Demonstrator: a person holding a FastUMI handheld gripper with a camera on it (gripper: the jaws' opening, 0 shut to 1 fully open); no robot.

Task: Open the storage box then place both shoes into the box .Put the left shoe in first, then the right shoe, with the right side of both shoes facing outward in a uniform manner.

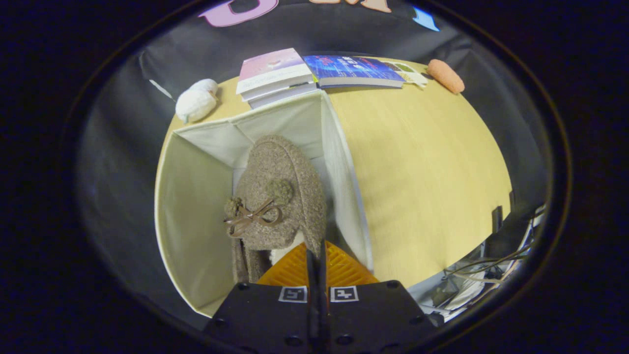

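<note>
A brown fuzzy shoe [282, 187] with a small bow and pompoms hangs toe-forward inside the open cream fabric storage box [191, 206]. The box stands on the left part of the wooden table [422, 172]. My gripper [314, 255] is above the box, its fingers pressed together on the shoe's rear rim, where pale lining shows. A strip of brown fuzzy material [243, 265] lies lower in the box, left of the fingers. I cannot tell whether it is a second shoe.
Behind the box lie a stack of books [275, 73] and a blue book [354, 71]. A white plush object [196, 103] sits at the back left corner and an orange one [444, 76] at the back right. Cables [481, 275] hang past the table's right edge.
</note>
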